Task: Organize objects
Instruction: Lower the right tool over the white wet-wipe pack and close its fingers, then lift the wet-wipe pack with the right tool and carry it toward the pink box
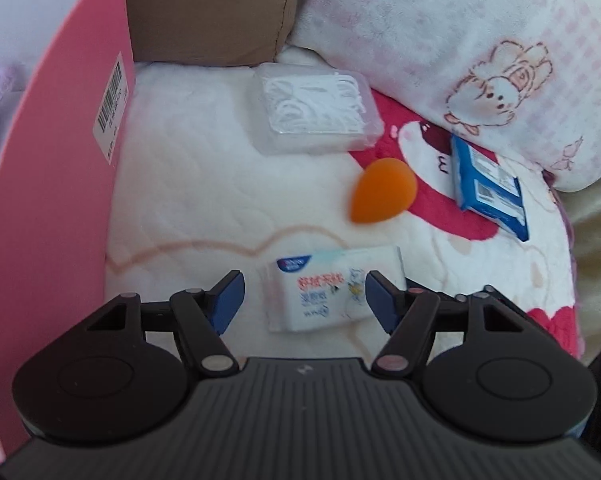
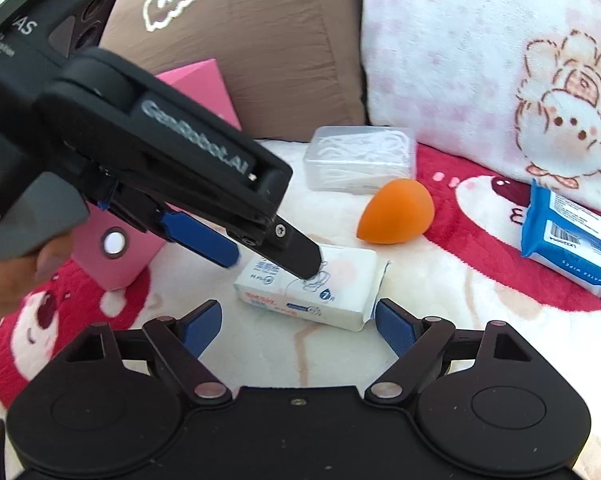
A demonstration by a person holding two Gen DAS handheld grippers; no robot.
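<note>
**Reaching for the Tissue Pack**

Straddling the small white tissue pack (image 1: 332, 292) with my left gripper (image 1: 304, 300), I had the jaws partly spread, one blue pad on each side of it. From my left wrist view the right-hand pad sat at the pack's edge while the left-hand pad stood clear of it, so nothing was squeezed. In the right wrist view the same gripper (image 2: 276, 256) came down at a slant from the upper left, its dark fingertip resting over the pack's (image 2: 312, 284) top face.

My right gripper (image 2: 298, 322) hung just short of the pack with its jaws wide apart and nothing between the pads.

The pack lay flat on a white and red plush blanket (image 1: 188, 184). Beyond it sat an orange teardrop sponge (image 1: 380, 192), apart from the pack. Farther back was a clear plastic box of white floss picks (image 1: 316, 110), and off to the right a blue packet of wipes (image 1: 486, 188) lay tilted against a pale pink pillow with a rabbit print (image 1: 480, 40). A brown cushion (image 1: 208, 8) stood behind the box. A pink box (image 1: 56, 184) with a barcode label rose at the left, just beside my left gripper.

My hand (image 2: 44, 264) was visible on the left gripper's grey handle.
</note>
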